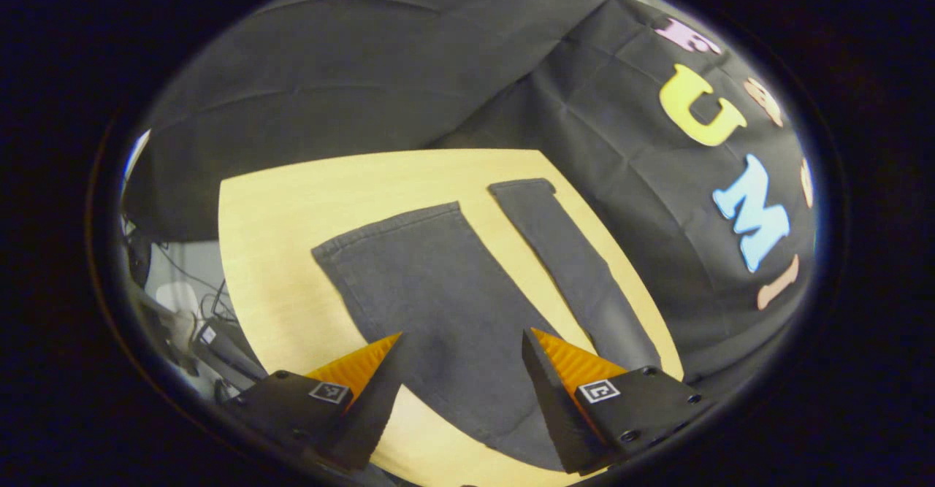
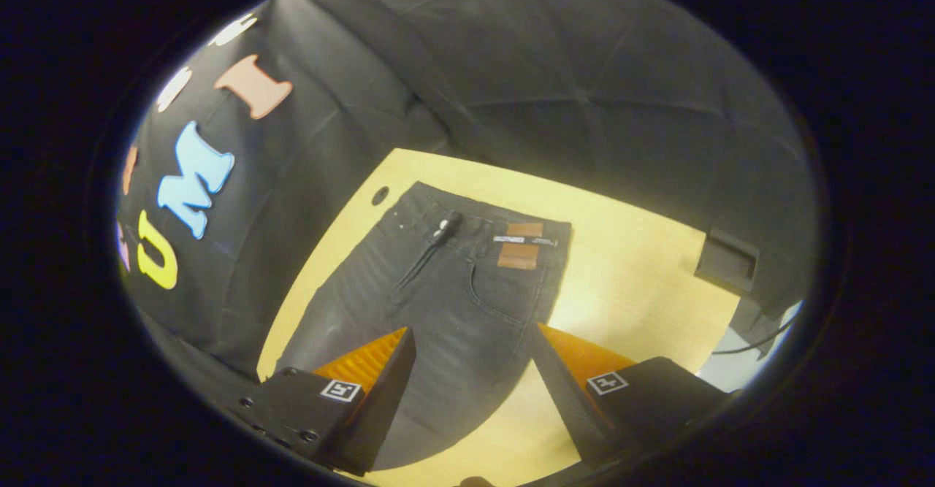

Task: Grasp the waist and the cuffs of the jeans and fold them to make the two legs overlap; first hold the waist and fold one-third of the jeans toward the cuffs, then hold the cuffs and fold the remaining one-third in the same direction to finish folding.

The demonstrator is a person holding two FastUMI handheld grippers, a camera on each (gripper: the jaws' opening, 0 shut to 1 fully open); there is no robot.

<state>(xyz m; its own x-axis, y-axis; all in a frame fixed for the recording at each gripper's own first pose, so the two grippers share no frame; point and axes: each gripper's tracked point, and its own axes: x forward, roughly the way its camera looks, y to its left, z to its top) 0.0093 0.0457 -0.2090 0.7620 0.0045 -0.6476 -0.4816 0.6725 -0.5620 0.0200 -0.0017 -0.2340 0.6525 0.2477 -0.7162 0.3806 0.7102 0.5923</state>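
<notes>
I see a recording booth: black cloth walls (image 2: 584, 71) around a pale wooden table (image 1: 292, 224), cables (image 1: 182, 275) at nine o'clock.

Out of my sight

My fingers (image 1: 544, 392) cover the jeans (image 1: 438, 304) around 6 o'clock; the waist label (image 2: 520, 246) is too small to read.

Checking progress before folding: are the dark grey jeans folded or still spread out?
Spread: dark grey jeans lie flat on the wooden table, legs apart.
</notes>
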